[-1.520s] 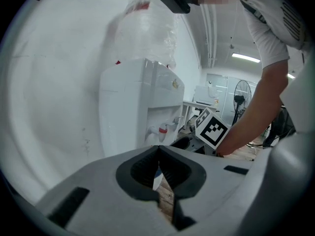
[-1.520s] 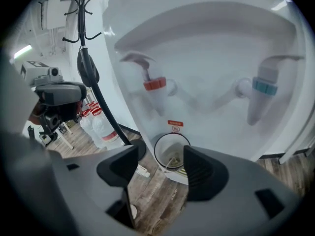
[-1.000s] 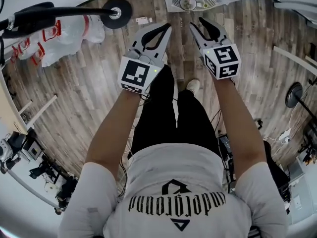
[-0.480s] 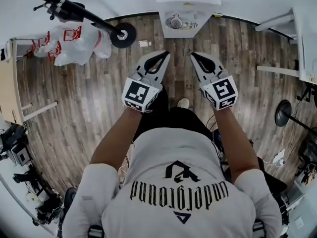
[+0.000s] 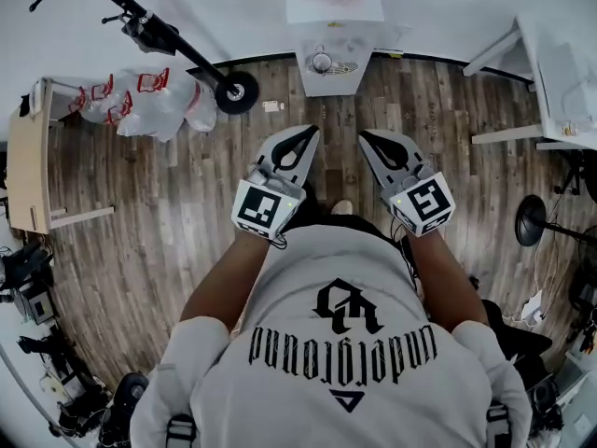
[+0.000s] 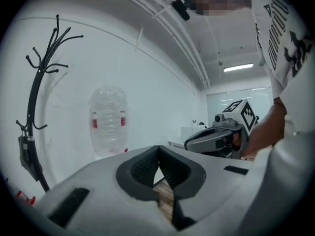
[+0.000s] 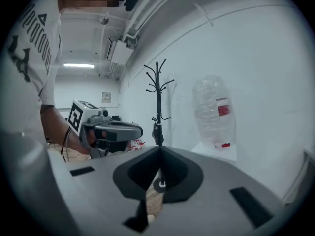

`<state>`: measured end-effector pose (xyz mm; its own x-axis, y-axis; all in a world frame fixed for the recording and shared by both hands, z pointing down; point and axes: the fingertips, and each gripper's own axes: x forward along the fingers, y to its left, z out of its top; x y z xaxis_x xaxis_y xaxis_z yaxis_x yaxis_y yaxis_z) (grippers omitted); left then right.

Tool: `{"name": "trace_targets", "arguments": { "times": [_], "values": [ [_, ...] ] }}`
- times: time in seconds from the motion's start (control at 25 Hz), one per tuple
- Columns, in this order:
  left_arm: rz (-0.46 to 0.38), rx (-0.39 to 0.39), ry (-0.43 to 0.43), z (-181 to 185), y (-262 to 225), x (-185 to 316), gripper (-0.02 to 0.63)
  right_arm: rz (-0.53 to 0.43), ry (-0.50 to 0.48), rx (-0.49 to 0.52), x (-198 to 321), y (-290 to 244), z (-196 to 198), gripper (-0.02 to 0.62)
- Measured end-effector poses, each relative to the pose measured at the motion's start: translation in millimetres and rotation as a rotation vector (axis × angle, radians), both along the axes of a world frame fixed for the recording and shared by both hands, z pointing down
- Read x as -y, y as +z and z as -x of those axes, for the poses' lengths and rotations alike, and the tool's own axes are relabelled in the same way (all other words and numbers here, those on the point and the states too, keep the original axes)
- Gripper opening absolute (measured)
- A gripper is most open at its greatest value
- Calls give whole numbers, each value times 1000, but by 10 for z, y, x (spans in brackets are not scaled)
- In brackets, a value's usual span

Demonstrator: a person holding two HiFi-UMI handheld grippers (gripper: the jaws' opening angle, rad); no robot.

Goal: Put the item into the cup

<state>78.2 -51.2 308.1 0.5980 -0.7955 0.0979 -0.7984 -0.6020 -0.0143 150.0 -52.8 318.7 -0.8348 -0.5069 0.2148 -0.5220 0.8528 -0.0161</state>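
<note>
Wood-plank floor (image 5: 168,222) fills most of the head view. Person is standing with both tongs held out in front, well apart from any work surface. Left gripper (image 5: 307,133) is clenched, pads meeting at the tip, nothing between them. Right gripper (image 5: 367,138) is likewise clenched on nothing; its own view shows only floor through the gap behind the tips. Item and cup: neither shows in any view, so their place can't be given. They're possibly on the white table (image 5: 560,54) at the right edge or near the water dispenser (image 5: 322,59) ahead, but that's a guess, as those surfaces are too small to read. Both gripper views face a white wall with the dispenser's big clear water bottle (image 7: 214,112) and a black coat rack (image 7: 157,92). Clear plastic bags with red print (image 5: 140,101) lie on the floor at left. Handling: weight, stiffness and slip can't be judged with the item unseen. From the task alone, it's probably small and light enough to fit a cup, best pinched across its narrowest part with the pad tips. Cup is likely light and easy to tip, so release from just above the rim. Task not under way, nothing picked.
</note>
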Motion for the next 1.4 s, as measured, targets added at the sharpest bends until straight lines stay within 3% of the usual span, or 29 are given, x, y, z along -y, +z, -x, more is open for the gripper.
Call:
{"name": "trace_targets", "arguments": {
  "times": [0.32, 0.6, 1.08, 1.4],
  "values": [
    [18, -2, -26, 262, -279, -530, 8, -39, 21, 35, -537, -494, -2, 6],
    [-27, 13, 65, 630, -484, -905, 8, -57, 98, 67, -974, -678, 256, 5],
    [-59, 18, 183, 1987, -728, -1673, 8, -89, 271, 92, -1846, -929, 1227, 5],
    [-41, -18, 248, 2574, -841, -2169, 8, -110, 332, 75, -2425, -1004, 1780, 6]
  ]
}}
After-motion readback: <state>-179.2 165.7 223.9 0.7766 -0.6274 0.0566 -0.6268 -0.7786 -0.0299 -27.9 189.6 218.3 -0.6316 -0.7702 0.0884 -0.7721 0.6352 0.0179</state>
